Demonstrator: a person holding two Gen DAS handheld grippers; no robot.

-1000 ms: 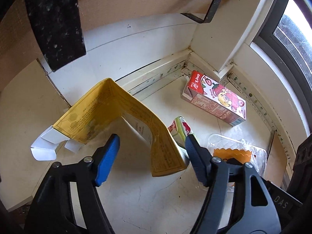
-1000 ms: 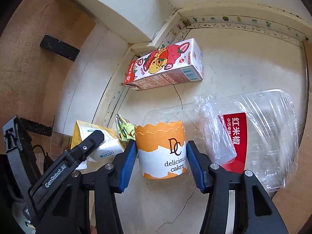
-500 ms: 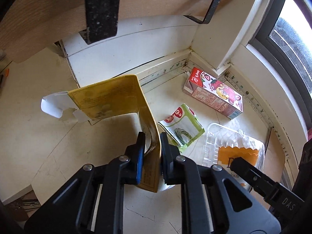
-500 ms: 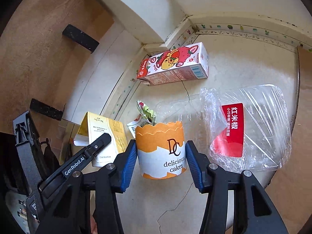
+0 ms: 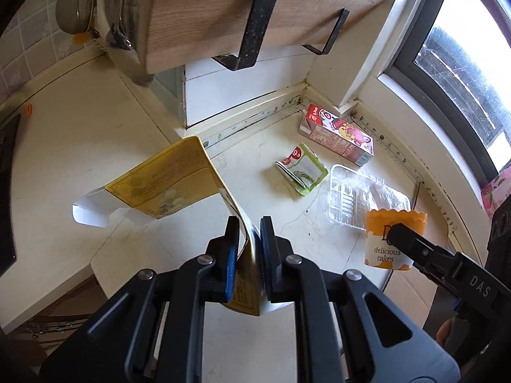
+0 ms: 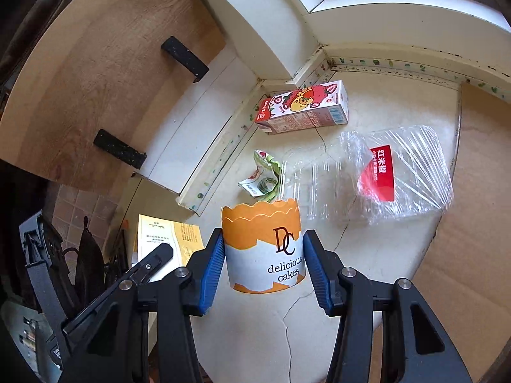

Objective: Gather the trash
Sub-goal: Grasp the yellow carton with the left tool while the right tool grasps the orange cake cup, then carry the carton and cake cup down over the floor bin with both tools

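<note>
My left gripper is shut on a flattened yellow carton and holds it above the white counter; the carton also shows in the right wrist view. My right gripper is shut on an orange-and-white "delicious cakes" paper cup, lifted off the counter; it also shows in the left wrist view. A strawberry drink carton, a folded green wrapper and a clear plastic tray lie in the corner.
A wooden shelf on black brackets hangs over the counter's back. A window runs along the right. Brown cardboard lies beside the tray. A metal strainer hangs at upper left.
My left gripper closed on the yellow carton and lifted it back from the corner. My right gripper raised the cake cup off the counter and drew it back.
</note>
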